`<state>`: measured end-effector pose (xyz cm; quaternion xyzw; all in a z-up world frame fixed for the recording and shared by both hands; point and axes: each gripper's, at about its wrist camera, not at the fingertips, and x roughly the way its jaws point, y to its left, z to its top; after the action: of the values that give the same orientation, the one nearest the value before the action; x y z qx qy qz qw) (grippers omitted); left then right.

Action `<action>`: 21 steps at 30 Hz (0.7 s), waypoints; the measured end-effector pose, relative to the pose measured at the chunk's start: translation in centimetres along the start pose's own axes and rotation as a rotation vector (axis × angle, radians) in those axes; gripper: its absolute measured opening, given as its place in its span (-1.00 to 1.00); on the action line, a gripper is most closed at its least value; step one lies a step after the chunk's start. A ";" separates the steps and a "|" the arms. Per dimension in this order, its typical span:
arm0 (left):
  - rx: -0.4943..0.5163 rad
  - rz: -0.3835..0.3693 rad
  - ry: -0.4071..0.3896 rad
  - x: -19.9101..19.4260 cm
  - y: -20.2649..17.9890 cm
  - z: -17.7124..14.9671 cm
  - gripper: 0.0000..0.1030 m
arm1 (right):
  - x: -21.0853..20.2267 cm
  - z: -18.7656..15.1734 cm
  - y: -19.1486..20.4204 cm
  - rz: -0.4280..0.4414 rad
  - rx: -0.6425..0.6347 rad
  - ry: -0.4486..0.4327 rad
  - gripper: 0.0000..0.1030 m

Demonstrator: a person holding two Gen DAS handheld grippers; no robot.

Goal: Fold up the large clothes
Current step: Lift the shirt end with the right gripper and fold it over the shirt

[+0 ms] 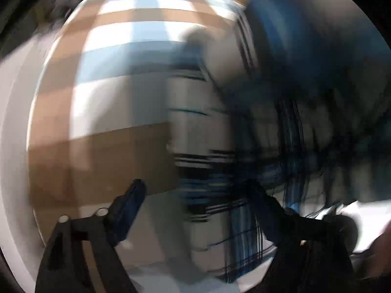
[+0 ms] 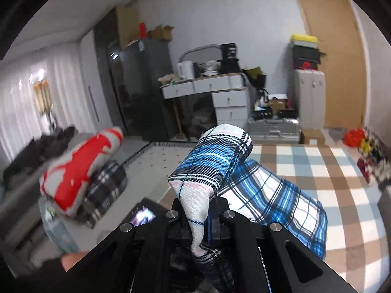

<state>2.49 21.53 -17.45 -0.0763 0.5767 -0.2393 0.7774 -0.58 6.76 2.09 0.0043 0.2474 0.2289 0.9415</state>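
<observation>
Pinched in my right gripper [image 2: 207,219] is a fold of the blue plaid shirt [image 2: 268,195], its jaws clamped together on the cloth; the rest drapes onto the checked bedspread [image 2: 342,183]. My left gripper [image 1: 195,195] hangs with jaws apart over the same shirt [image 1: 220,195], blurred, gripping nothing. Folded clothes [image 2: 80,171] are stacked at left.

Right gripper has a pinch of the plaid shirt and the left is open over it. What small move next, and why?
Probably close the left gripper on the fabric between its fingers. The right gripper is already shut on a bunch of the blue plaid shirt, which lies rumpled on the checked sheet. A second grip would let you stretch it flat; the left view is blurred, so go slowly.
</observation>
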 end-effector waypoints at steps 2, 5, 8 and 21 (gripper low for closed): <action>-0.096 -0.009 -0.070 -2.3 2.6 -0.2 0.54 | 2.0 -2.2 1.2 0.013 -0.051 0.082 -0.87; -0.183 -0.074 -0.132 -4.5 5.3 -0.8 0.54 | 4.5 -7.5 3.0 0.038 -0.135 0.218 -0.87; -0.247 -0.087 -0.129 -4.2 6.4 -0.9 0.54 | 5.8 -12.4 4.3 0.029 -0.233 0.315 -0.86; -0.147 -0.171 -0.123 -4.2 3.7 -1.1 0.54 | 3.1 -13.2 1.9 0.360 -0.135 0.432 0.89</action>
<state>1.59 26.87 -15.64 -0.1965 0.5351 -0.2565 0.7805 -5.23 8.40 -10.70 -0.0633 0.4215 0.4038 0.8095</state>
